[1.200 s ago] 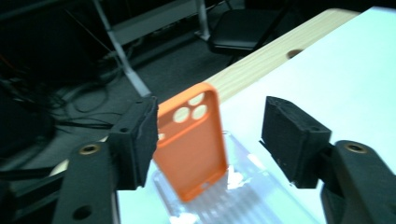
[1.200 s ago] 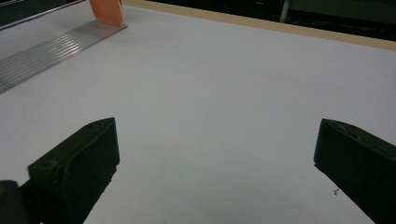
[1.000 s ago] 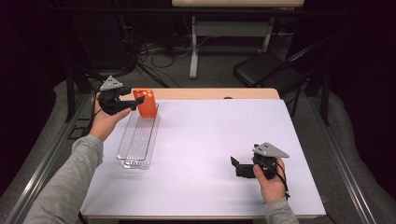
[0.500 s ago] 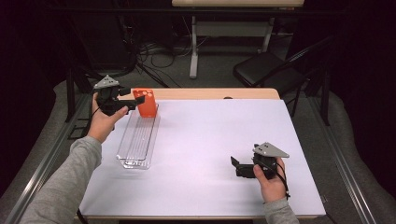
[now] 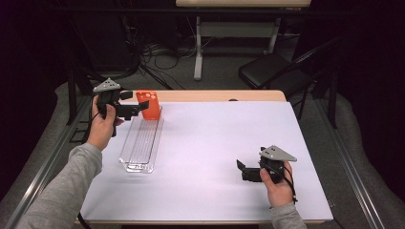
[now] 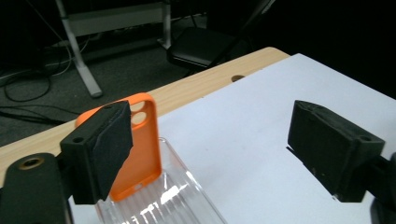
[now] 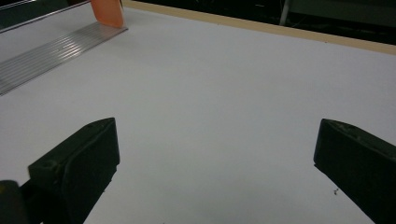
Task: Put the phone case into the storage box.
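Note:
An orange phone case (image 5: 149,106) stands upright at the far end of a clear ribbed tray (image 5: 140,145) on the left of the white table. My left gripper (image 5: 135,104) hovers just left of the case; its jaws have just been opening and stand wide apart, with no pad pressing on anything. In the left gripper view the orange case (image 6: 142,149) rises just past the left pad (image 6: 109,149), above the tray (image 6: 187,205). My right gripper (image 5: 241,171) rests at the near right, open over bare white surface (image 7: 215,116). The right gripper view catches the case's bottom (image 7: 108,13).
The white sheet (image 5: 224,133) covers most of the table; a wooden strip (image 5: 224,96) with a small hole runs along the far edge. Beyond it stand a black chair (image 5: 270,71) and a desk frame with cables on the floor. Metal rails flank both table sides.
The left gripper has let go of the orange case and drawn back a little to the left, jaws wider. The case stays upright in the tray. The right gripper has not moved.

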